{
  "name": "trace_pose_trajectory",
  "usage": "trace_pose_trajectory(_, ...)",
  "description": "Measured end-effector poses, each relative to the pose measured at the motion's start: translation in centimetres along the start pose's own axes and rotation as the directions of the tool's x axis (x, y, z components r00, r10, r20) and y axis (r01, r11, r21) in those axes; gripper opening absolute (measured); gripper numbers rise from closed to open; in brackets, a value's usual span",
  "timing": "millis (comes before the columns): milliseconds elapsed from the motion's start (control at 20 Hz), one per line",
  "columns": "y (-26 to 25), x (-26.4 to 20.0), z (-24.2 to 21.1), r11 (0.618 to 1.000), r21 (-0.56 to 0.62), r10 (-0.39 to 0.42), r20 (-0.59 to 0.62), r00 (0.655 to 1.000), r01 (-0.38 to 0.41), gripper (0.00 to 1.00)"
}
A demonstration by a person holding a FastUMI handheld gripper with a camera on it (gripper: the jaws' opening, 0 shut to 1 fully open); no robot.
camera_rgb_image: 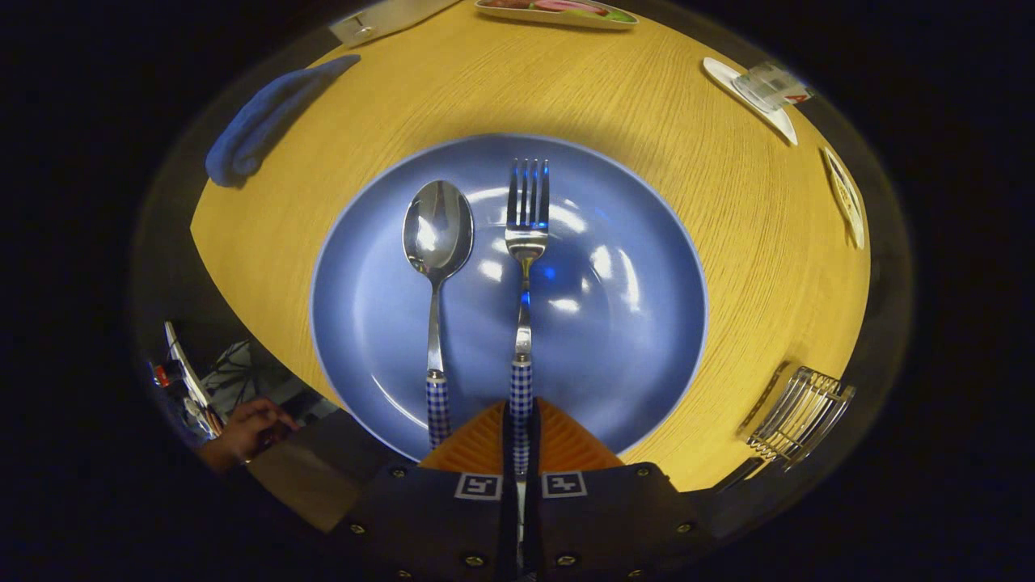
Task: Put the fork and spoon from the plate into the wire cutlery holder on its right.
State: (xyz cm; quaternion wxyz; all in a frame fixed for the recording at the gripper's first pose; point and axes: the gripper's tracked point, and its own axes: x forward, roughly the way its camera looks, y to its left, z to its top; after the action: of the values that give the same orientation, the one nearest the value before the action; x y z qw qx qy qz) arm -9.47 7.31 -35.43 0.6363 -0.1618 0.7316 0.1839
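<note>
A: Starting at the claw point(521, 440). What are the fingers doing?

B: They are lying close together, and the fork point(525, 267) handle is running down the narrow slit between them. They look clamped on the checked handle; I am logging that as a judgement, since the actual contact is sitting in shadow.

A: Axis of the fork?

B: It is lying straight along the fingers, handle near, tines pointing far, so claw and fork are sharing one line. The tines are resting on the plate point(647, 339).

A: Spoon point(437, 267)?

B: It is lying just left of the fork, parallel, bowl far, checked handle near, just beside the left finger but not between the fingers.

A: And the holder point(800, 416)?

B: It is standing on the table point(631, 97) to the right of the plate and near, well apart from the claw. I am judging the coming move as a lift, then a carry rightward, tipping the fork so its long axis is going down into the wires.

A: Any writing?

B: Square coded markers are sitting on the finger bases. A small card point(772, 85) far right is showing a red mark, too small to read. A blue cloth point(267, 117) is lying far left.
</note>
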Motion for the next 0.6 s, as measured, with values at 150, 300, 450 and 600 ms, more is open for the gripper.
trace_pose_trajectory(150, -1.8, -3.7, 0.0, 0.998, -0.061, -0.009, 0.01, 1.0, 0.01, 0.04)
trace_pose_trajectory(300, -4.6, -7.6, -0.9, 0.991, -0.128, -0.05, 0.003, 0.999, 0.05, 0.04)
trace_pose_trajectory(450, -8.4, -11.7, -3.0, 0.974, -0.193, -0.123, -0.016, 0.992, 0.117, 0.03)
trace_pose_trajectory(600, -13.0, -14.3, -6.1, 0.952, -0.237, -0.214, -0.058, 0.975, 0.195, 0.03)
